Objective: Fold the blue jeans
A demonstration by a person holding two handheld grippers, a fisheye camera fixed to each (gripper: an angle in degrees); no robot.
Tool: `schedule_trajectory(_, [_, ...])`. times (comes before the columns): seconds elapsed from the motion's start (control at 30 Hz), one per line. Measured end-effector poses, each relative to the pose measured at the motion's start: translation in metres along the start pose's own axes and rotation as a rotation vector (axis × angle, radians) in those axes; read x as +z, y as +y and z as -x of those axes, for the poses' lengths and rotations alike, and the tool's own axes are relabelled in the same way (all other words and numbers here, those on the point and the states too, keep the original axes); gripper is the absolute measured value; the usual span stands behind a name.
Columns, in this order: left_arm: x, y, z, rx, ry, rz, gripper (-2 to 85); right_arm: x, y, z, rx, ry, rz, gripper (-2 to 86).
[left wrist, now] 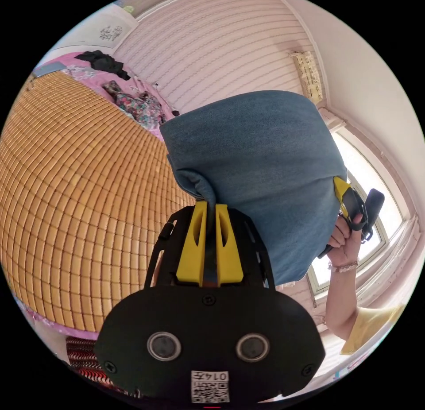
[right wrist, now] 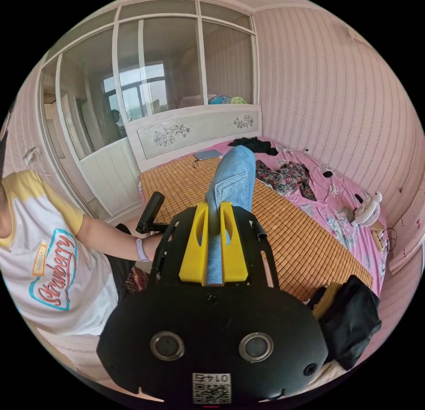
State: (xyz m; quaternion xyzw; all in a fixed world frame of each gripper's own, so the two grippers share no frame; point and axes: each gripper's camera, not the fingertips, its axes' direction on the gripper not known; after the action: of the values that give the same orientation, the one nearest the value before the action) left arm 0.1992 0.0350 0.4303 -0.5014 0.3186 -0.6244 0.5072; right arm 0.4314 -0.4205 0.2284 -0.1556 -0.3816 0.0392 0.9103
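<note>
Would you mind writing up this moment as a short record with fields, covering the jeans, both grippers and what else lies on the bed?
garment: blue jeans, lifted off the bed and held between the two grippers
left gripper: shut on the jeans, denim pinched between its yellow jaws
right gripper: shut on the jeans, a pocket seam showing just above the jaws
surface: bamboo mat over a pink sheet
other clothes: floral garment, black garment near the headboard
also on bed: small white fan
</note>
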Motion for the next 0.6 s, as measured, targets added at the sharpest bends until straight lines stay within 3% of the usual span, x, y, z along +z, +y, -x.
schedule_trajectory(0.23, [0.242,-0.003,-0.134,0.236,0.159,0.125,2.3,-0.159,0.090,-0.206,0.464,0.297,-0.019,3.8])
schedule_trajectory(0.3, [0.306,0.016,-0.162,0.291,0.158,0.182,2.5,-0.189,0.152,-0.261,0.649,0.538,0.061,4.5])
schedule_trajectory(0.4, [0.416,0.061,-0.188,0.358,0.078,0.369,2.7,-0.177,0.234,-0.308,0.841,0.511,0.180,5.3])
schedule_trajectory(0.47, [0.459,0.090,-0.197,0.467,-0.058,0.307,2.8,-0.163,0.269,-0.318,0.877,0.494,0.252,5.8])
schedule_trajectory(0.6, [0.481,0.095,-0.189,0.539,-0.046,0.301,3.0,-0.187,0.291,-0.291,0.796,0.558,0.055,4.0])
